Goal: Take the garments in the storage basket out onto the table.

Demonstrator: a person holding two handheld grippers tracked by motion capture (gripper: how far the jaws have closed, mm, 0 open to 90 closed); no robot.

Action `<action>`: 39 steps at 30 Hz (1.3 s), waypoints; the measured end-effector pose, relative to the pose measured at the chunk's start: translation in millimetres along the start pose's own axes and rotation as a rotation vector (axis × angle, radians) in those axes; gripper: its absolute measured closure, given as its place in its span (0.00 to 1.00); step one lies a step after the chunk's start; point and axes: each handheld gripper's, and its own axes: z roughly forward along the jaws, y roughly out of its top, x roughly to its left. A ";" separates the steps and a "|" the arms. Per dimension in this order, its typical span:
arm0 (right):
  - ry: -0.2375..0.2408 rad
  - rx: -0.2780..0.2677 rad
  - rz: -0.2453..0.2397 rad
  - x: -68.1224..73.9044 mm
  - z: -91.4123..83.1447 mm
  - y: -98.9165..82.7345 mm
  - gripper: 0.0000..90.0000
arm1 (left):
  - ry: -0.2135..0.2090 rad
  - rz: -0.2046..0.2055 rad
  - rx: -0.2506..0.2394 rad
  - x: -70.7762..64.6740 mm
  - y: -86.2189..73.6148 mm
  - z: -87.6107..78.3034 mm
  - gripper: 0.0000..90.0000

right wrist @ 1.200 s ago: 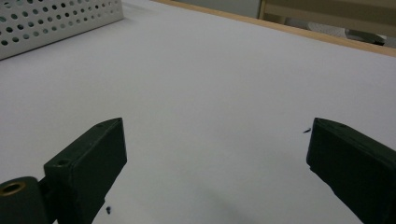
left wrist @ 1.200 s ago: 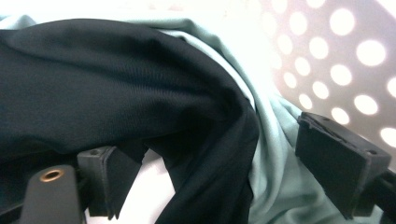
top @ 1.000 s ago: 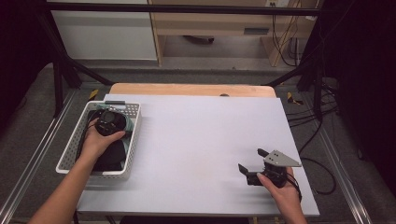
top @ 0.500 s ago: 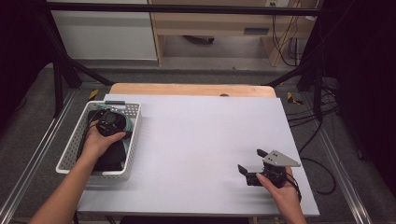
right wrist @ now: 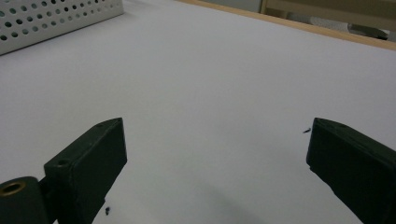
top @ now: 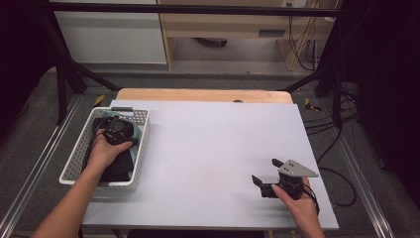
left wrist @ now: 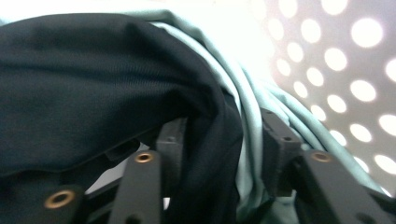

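At the far left of the bench (top: 208, 144), a white perforated basket (top: 74, 163) sits near the edge, holding a dark navy cloth (left wrist: 93, 79) and a pale green cloth (left wrist: 247, 102) bunched together. The person's left hand (top: 101, 151) reaches into the basket from below, with the left gripper (top: 118, 130) pointing down into the fabric. In the left gripper view, its jaws have just been closing, and a fold of the dark navy cloth with a strip of the pale green cloth beside it stands between them; the pads press against this bundle on both sides, so the jaws are clamped on the cloth. The basket's dotted wall glows just behind.

The middle of the bench is plain white board.

Toward the right front, the right hand (top: 297, 203) holds the right gripper (top: 265, 173) low over the bench, well apart from the basket. Its jaws stand wide apart with bare surface between them.
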 end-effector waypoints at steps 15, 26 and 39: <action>0.002 -0.001 0.004 -0.4 -0.3 0.0 0.06 | -0.018 -0.003 -0.065 3.3 -1.8 -11.9 0.92; 0.003 -0.003 0.004 -0.4 -0.6 0.2 0.06 | -0.077 -0.137 -0.277 13.9 -2.0 -45.0 0.93; 0.007 -0.006 0.000 0.2 -0.5 0.6 0.06 | -0.148 -0.229 -0.511 22.6 -1.3 -96.8 0.93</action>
